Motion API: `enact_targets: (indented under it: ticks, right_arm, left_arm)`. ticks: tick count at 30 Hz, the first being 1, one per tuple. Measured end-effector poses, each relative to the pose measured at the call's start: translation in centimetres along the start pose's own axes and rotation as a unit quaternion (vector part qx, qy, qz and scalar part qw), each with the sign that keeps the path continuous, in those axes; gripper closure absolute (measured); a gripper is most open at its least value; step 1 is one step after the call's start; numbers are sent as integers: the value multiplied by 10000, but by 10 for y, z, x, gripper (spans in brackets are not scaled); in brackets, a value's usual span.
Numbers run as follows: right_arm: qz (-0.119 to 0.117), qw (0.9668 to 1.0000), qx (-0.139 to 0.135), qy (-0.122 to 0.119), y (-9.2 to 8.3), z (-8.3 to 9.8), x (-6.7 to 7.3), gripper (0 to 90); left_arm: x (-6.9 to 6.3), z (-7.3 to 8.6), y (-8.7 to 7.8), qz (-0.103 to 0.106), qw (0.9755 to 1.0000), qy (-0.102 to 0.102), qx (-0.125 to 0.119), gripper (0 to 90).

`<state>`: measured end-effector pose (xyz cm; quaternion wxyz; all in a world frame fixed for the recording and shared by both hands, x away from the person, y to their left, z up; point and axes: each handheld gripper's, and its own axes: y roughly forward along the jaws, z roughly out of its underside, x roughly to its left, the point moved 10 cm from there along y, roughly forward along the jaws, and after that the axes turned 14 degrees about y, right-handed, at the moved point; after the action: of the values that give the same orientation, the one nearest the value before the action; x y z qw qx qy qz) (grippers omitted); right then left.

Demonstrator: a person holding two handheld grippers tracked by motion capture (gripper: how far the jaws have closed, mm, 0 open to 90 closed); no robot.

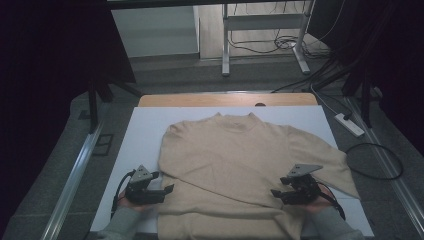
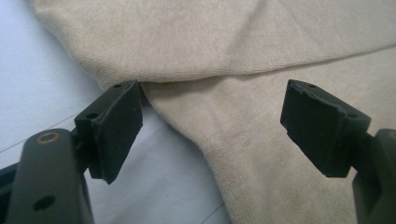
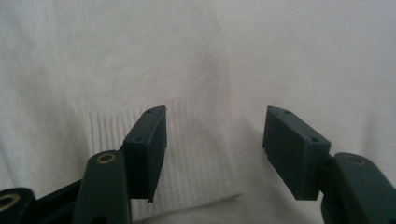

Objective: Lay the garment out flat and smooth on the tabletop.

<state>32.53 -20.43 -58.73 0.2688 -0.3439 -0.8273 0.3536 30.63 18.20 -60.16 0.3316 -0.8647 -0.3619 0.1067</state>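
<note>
Seen from the high view, my two grippers work a beige sweater (image 1: 240, 165) spread flat, front up, on a white sheet (image 1: 145, 130) that covers the table (image 1: 200, 99). Its collar points to the far edge and its hem lies nearest me, between my forearms. One sleeve is folded diagonally across the chest, its ribbed cuff (image 3: 187, 154) lying on the body near the right gripper; the other sleeve runs down to the sheet's right side. My left gripper (image 1: 167, 182) rests at the sweater's left edge, just below the point where the folded sleeve meets the body. In the left gripper view its jaws stand wide apart: one pad sits over the bare sheet with its tip at the fold's edge, the other hangs over the knit, and neither presses the cloth. My right gripper (image 1: 278, 186) sits over the lower right part of the body, its grey three-cornered plate facing up and a cable trailing toward my sleeve. In the right gripper view its jaws are also spread wide, pointing at the cuff, which lies between and beyond the two pads; I see no fabric pinched by them. Beyond the table's far edge I see grey flooring, a white desk frame (image 1: 265, 35), loose cables and a power strip (image 1: 350, 125); dark curtains hang along both sides.
</note>
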Motion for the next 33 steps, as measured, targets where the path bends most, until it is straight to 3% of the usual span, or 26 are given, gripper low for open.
enact_targets:
  ticks: [8, 11, 15, 17, 20, 22, 25, 26, 29, 31, 33]
  right_arm:
    - [-244, 9989, 53, -396, 3, -3, 23, 775]
    - [-382, 9979, 64, -527, 6, -7, 34, 823]
    - [-406, 9971, -11, -638, 12, -15, 44, 836]
    - [-440, 9967, -181, -652, 16, -27, 51, 838]
    - [-683, 9942, -563, -618, 24, -53, 74, 840]
    - [-898, 9911, -741, -648, 33, -69, 96, 840]
    - [-1139, 9853, -840, -955, 49, -84, 131, 838]
    - [-1331, 9825, -861, -978, 53, -88, 143, 834]
    - [-1937, 9748, -785, -775, 61, -92, 170, 761]
    - [-1920, 9752, -730, -824, 63, -90, 173, 715]
    - [-1685, 9790, -727, -886, 60, -88, 163, 635]
  left_arm:
    - [0, 0, 0, -4, 10000, 0, 2, 206]
    - [0, 0, 0, -10, 10000, 8, 2, 206]
    - [1, 0, 0, -19, 10000, 0, -2, 206]
    - [1, 0, 1, -22, 10000, 1, 4, 206]
    - [2, -1, 0, -36, 10000, -6, 1, 206]
    - [2, 0, 0, -45, 10000, -20, -3, 206]
    - [3, 1, -1, -51, 10000, -22, -3, 206]
    - [3, 1, -1, -49, 10000, -24, 0, 206]
    - [3, 2, -2, -59, 10000, -51, -14, 206]
    - [3, 2, -3, -59, 10000, -53, -20, 206]
    - [3, 2, -3, -70, 10000, -63, -32, 206]
